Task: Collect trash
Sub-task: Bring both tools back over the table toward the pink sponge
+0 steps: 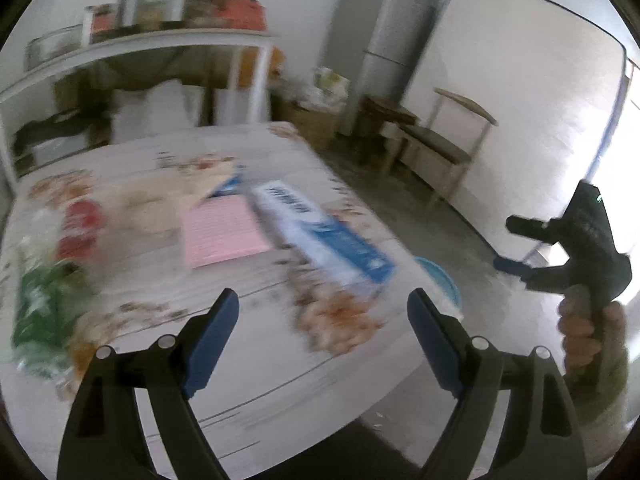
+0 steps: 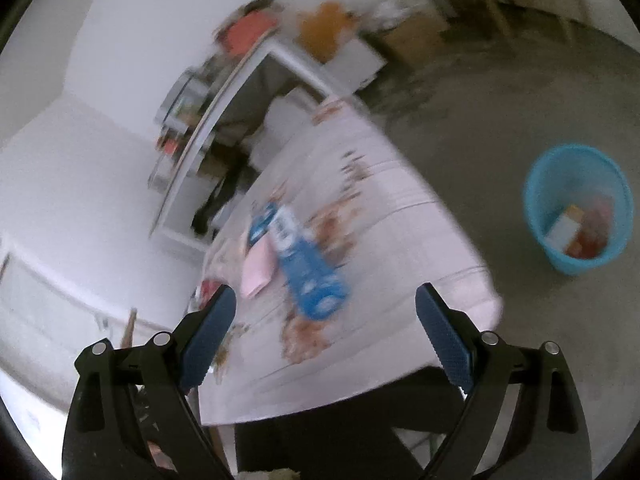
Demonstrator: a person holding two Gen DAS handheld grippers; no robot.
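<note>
A table [image 1: 256, 360] with a white flowered cloth holds a blue-and-white box [image 1: 324, 236], a pink pad [image 1: 222, 232], a red packet [image 1: 78, 226] and a green wrapper [image 1: 36, 312], all blurred. My left gripper [image 1: 323, 304] hangs open over the table's near edge with nothing between its fingers. My right gripper [image 2: 325, 302] is open and empty too, above the table's corner; it also shows at the right of the left wrist view [image 1: 510, 244], held by a hand [image 1: 592, 336]. A blue bin [image 2: 580, 208] with trash inside stands on the floor to the right.
A white shelf unit [image 1: 132, 48] loaded with boxes stands behind the table. A grey fridge [image 1: 380, 40], a leaning white board [image 1: 520, 100] and a wooden chair [image 1: 440, 140] line the far wall. Bare concrete floor [image 2: 500, 100] lies around the bin.
</note>
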